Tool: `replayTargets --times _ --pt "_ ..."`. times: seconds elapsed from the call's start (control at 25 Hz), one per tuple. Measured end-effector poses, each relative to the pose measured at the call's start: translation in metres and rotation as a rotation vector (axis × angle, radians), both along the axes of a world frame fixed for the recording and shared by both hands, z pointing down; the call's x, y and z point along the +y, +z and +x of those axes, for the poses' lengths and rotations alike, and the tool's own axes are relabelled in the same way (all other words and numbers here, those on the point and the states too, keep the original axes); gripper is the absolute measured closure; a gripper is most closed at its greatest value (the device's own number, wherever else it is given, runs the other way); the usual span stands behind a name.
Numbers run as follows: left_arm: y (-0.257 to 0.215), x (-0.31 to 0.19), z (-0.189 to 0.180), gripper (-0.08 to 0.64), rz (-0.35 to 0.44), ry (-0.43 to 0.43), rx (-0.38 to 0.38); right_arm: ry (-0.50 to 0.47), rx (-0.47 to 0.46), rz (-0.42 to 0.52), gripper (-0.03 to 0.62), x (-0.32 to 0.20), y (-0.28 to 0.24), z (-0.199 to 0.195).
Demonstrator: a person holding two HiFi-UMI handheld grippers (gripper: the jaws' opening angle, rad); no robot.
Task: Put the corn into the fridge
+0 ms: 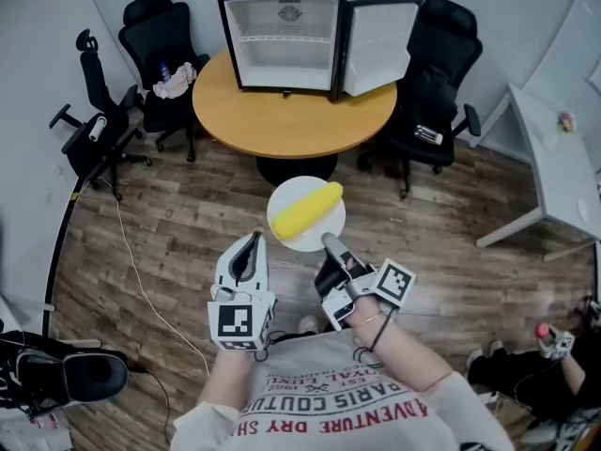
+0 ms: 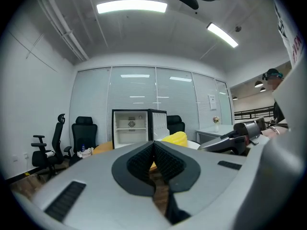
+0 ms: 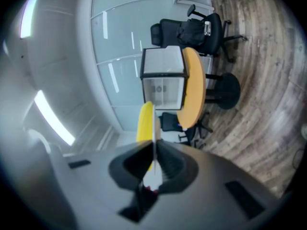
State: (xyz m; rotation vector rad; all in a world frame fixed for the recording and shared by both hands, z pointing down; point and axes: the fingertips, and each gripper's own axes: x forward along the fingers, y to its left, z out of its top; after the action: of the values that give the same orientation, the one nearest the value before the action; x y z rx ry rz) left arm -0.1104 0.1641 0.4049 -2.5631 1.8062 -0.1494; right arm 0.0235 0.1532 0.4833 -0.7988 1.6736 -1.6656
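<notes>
Two grippers show low in the head view, but only the right gripper carries anything. Its jaws are nipped narrow on the rim of a white plate, at the plate's 5 o'clock. The corn lies on that plate just beyond the jaws, its long axis running from 8 to 2 o'clock. The left gripper, near the plate's 8 o'clock edge, has its jaws pressed together on nothing. The open fridge stands at 12 o'clock on the round table, well apart from the plate, so the carry likely goes straight ahead with the plate kept level.
</notes>
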Motion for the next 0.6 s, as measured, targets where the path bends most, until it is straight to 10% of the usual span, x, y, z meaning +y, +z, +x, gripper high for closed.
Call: replayTargets --times 0.6 --pt "0.015 -0.139 -0.034 0.531 -0.013 -0.119 -0.018 -0.091 -0.007 -0.022 0.548 -0.161 0.014 -0.036"
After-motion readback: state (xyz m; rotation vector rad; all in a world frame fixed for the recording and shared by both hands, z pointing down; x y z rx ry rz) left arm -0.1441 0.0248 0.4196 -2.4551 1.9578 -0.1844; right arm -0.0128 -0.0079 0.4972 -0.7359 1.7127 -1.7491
